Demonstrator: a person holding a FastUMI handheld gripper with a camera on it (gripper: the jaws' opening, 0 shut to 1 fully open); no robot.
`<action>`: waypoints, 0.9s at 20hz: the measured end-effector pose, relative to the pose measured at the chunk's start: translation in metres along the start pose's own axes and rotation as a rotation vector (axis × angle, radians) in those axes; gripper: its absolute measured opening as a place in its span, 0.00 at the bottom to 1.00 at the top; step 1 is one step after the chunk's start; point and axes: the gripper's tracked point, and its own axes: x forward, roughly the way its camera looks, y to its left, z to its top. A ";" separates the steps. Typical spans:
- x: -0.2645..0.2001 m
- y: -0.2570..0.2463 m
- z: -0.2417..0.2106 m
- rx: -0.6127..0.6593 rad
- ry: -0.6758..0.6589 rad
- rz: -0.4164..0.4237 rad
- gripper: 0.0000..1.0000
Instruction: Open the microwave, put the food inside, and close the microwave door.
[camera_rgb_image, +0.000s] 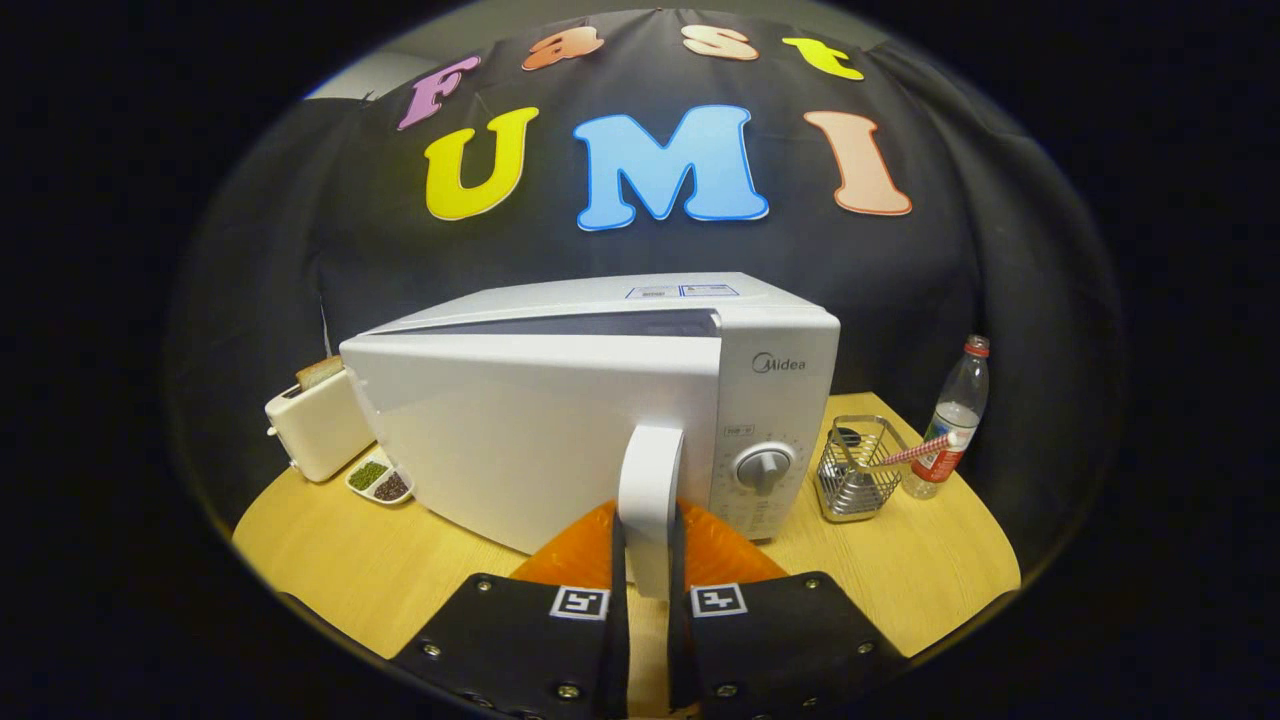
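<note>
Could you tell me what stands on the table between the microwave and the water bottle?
In the gripper view, a wire basket holding a striped straw stands between the microwave and the water bottle. The gripper is shut on the door handle.

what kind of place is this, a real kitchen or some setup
Likely a staged kitchen corner in a booth. A microwave, a toaster and a utensil basket sit on a small wooden table against black cloth. The gripper is shut on the microwave's door handle.

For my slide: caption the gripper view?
Gripper shut on white microwave's door handle, door partly open.
</note>
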 end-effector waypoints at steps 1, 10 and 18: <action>-0.006 0.004 -0.004 0.015 0.007 0.003 0.19; -0.061 0.045 -0.030 0.030 0.028 0.032 0.24; -0.096 0.080 -0.045 0.021 0.038 0.031 0.24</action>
